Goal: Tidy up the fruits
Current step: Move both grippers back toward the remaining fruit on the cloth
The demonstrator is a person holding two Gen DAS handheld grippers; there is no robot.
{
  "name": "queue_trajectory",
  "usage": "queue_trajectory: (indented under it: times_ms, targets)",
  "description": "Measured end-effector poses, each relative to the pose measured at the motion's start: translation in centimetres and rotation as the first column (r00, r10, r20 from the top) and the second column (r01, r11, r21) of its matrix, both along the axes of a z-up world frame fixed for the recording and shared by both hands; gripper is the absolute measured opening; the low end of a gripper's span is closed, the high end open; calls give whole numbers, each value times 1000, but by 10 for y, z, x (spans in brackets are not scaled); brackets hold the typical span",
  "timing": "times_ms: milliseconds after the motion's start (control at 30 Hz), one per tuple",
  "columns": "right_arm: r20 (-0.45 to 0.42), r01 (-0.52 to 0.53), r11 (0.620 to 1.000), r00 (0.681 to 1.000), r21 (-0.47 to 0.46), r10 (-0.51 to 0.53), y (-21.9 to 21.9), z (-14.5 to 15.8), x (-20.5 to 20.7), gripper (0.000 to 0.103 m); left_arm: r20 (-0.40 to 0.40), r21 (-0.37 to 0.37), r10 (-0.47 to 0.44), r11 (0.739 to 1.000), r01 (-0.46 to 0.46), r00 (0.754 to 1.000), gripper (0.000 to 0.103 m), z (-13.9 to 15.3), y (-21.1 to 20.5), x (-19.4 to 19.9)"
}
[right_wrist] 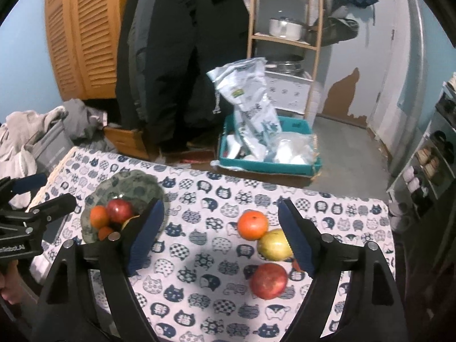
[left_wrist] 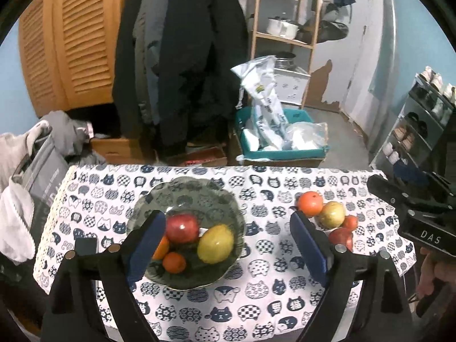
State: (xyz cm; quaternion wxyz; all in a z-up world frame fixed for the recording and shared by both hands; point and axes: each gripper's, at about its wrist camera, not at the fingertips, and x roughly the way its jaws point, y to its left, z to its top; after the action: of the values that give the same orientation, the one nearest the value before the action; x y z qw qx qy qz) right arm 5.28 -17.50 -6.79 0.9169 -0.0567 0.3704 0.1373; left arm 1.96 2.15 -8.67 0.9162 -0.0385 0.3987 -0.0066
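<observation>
A green glass bowl [left_wrist: 225,199] on the cat-print cloth holds a red apple [left_wrist: 182,227], a yellow mango [left_wrist: 215,243] and two small oranges [left_wrist: 174,262]. My left gripper [left_wrist: 228,245] hangs open above it, nothing between its blue pads. To the right on the cloth lie an orange [right_wrist: 252,225], a yellow-green apple [right_wrist: 274,245], a red apple [right_wrist: 269,280] and a small red fruit [left_wrist: 350,222]. My right gripper [right_wrist: 221,239] is open over the bare cloth, with the loose fruits by its right finger [right_wrist: 296,242]. The bowl [right_wrist: 134,188] shows at left in the right wrist view.
The table's cloth [right_wrist: 199,270] ends at a far edge, with a teal box of bags [right_wrist: 268,154] on the floor beyond. Dark coats [left_wrist: 182,57] hang behind. A wooden shelf [left_wrist: 285,28] and a shoe rack [left_wrist: 421,119] stand right; a laundry pile [left_wrist: 34,154] lies left.
</observation>
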Motion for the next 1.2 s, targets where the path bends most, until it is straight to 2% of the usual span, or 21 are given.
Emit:
queue_trajectory:
  times_ms: [133, 400, 600, 800, 1000, 1200]
  targets:
    - [15, 37, 999, 999, -5, -37, -19, 2, -4, 87, 6, 19, -30, 999, 30, 1000, 94, 3, -18, 2]
    - [1, 105, 994, 994, -25, -105, -62, -5, -10, 87, -22, 35, -88, 995, 88, 996, 94, -2, -54, 10]
    - [-11, 162, 986, 987, -28, -163, -94, -10, -14, 87, -55, 10, -122, 992, 122, 991, 94, -8, -76, 17]
    - [-24, 202, 979, 979, -22, -203, -120, -15, -17, 87, -74, 17, -153, 988, 154, 985, 94, -14, -102, 23]
    - [-32, 237, 970, 971, -57, -239, -140, -26, -16, 87, -113, 14, -191, 981, 194, 975, 94, -28, -128, 31]
    - [-91, 263, 962, 959, -67, -269, -157, -49, -8, 87, -161, 36, -219, 973, 227, 962, 94, -54, -152, 39]
